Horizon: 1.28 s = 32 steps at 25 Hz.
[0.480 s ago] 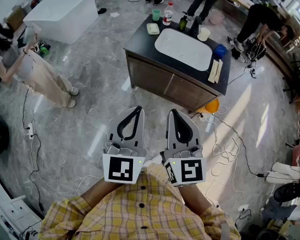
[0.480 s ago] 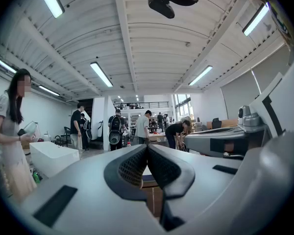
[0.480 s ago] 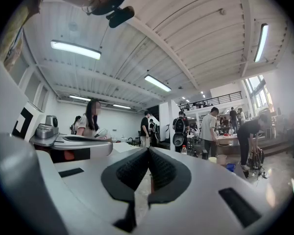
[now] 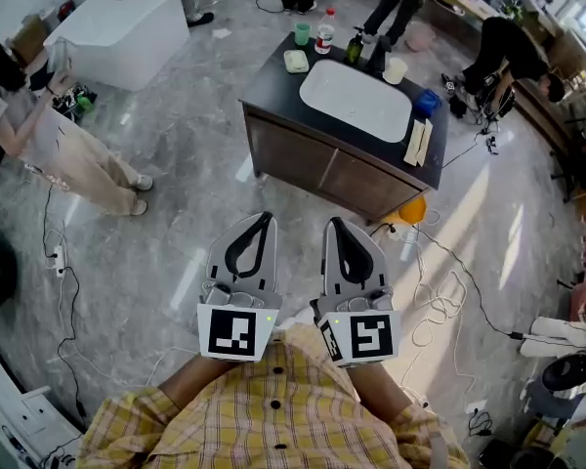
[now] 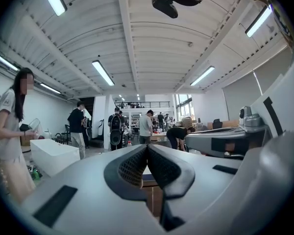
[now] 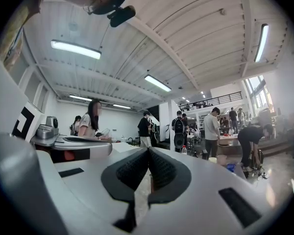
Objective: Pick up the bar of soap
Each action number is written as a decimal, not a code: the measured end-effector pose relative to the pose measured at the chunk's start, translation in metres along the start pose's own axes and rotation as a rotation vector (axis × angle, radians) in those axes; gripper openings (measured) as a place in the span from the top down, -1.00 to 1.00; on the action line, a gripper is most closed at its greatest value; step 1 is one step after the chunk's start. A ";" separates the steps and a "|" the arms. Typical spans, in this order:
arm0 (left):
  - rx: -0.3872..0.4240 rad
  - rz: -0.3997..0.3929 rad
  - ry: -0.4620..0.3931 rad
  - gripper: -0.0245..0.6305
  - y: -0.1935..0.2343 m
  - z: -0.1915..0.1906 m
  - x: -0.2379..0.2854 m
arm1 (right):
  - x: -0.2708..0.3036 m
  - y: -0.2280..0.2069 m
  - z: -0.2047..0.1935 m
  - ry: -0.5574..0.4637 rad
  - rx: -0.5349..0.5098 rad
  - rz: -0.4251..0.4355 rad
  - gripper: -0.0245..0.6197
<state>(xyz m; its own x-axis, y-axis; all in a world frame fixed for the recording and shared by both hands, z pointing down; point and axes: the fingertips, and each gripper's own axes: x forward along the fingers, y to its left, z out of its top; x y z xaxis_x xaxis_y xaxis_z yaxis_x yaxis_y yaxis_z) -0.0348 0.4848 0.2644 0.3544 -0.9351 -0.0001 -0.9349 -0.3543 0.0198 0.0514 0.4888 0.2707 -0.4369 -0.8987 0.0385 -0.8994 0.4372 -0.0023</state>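
The bar of soap is a pale rectangle at the far left corner of the dark vanity top, left of the white sink. Both grippers are held close to my body over the grey floor, well short of the vanity. My left gripper is shut with nothing in it, and its black pads meet in the left gripper view. Beside it, my right gripper is also shut and empty, its pads pressed together in the right gripper view.
Near the soap stand a green cup, a red-capped bottle, dark bottles and a white cup. A white bathtub sits far left. A person stands left; others work behind the vanity. Cables lie on the floor at right.
The vanity sits slightly higher in the head view and both grippers slightly lower. Both stay shut and empty.
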 end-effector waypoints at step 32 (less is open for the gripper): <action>-0.023 -0.093 0.025 0.89 0.120 -0.024 0.050 | 0.116 0.044 -0.019 0.061 0.007 -0.092 0.86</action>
<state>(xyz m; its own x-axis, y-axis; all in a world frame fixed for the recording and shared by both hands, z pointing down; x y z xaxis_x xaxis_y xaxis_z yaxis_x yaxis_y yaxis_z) -0.1288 0.3957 0.2904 0.4399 -0.8978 0.0223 -0.8976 -0.4387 0.0434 -0.0383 0.4046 0.2945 -0.3507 -0.9312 0.0995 -0.9359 0.3522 -0.0028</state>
